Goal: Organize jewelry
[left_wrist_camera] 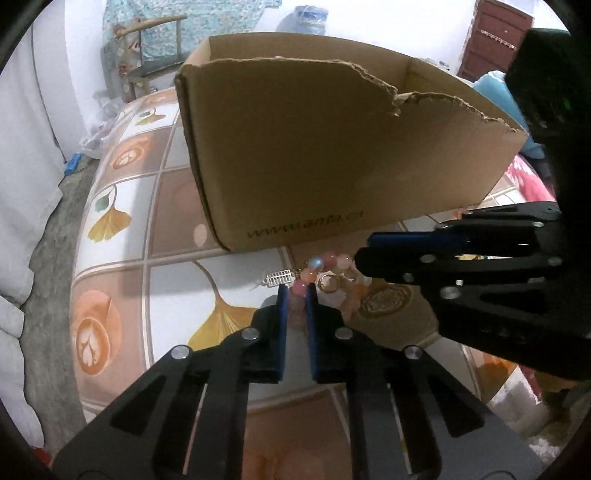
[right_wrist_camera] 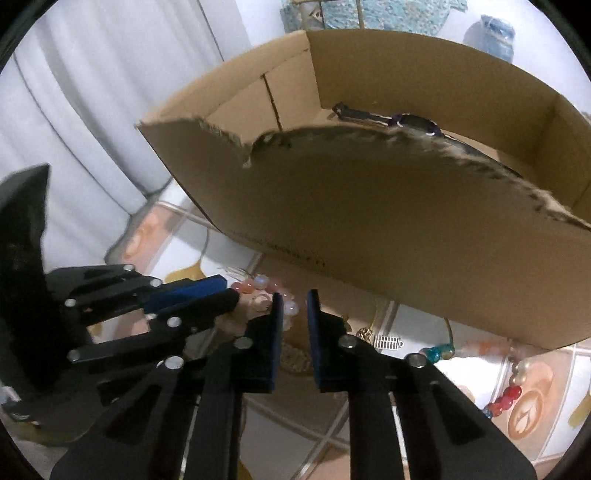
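Note:
A pink bead bracelet [left_wrist_camera: 325,271] with a silver charm [left_wrist_camera: 277,277] and a gold ring [left_wrist_camera: 328,283] lies on the patterned tablecloth before a torn cardboard box [left_wrist_camera: 332,155]. My left gripper [left_wrist_camera: 296,295] is narrowly open with its fingertips astride the bracelet's pink beads. My right gripper [right_wrist_camera: 294,301] is slightly open, hovering just right of the same beads [right_wrist_camera: 258,291]; it shows in the left wrist view [left_wrist_camera: 373,247] coming in from the right. The box [right_wrist_camera: 388,221] holds a dark watch [right_wrist_camera: 406,120].
A multicoloured bead strand [right_wrist_camera: 509,373], a silver charm [right_wrist_camera: 388,341] and a gold chain [right_wrist_camera: 365,332] lie at the right by the box. A chair [left_wrist_camera: 155,48] and a water bottle [left_wrist_camera: 303,18] stand behind. The table edge curves at the left [left_wrist_camera: 79,236].

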